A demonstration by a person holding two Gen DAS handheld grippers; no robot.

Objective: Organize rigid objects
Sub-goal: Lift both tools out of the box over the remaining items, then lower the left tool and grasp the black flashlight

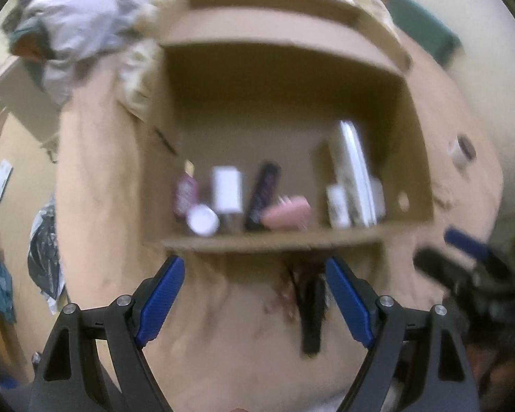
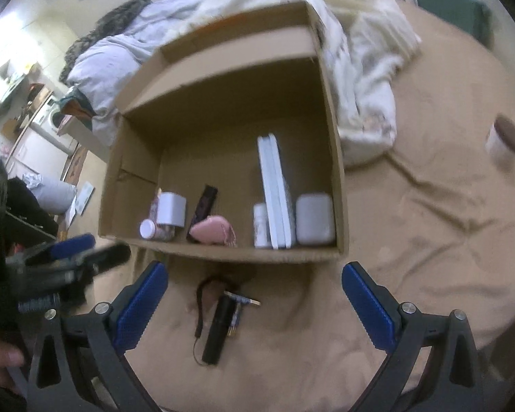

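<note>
2 grippers level — left gripper (image 1: 254,300), right gripper (image 2: 254,304) — fingers spread, above black flashlight (image 2: 218,329), facing cardboard box (image 2: 336,171).

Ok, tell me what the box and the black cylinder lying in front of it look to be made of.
Cardboard box: brown corrugated cardboard, matte, with folded flaps and raw cut edges.
Black cylinder: probably plastic or coated metal, with a smooth dark shell and faint sheen; the blur leaves it open.

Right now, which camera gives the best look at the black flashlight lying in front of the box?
The right wrist view. There the flashlight lies sharp and whole on the tan blanket, between the open fingers, cord visible beside it. The left wrist view shows it only as a dark motion-blurred smear below the cardboard box.
</note>
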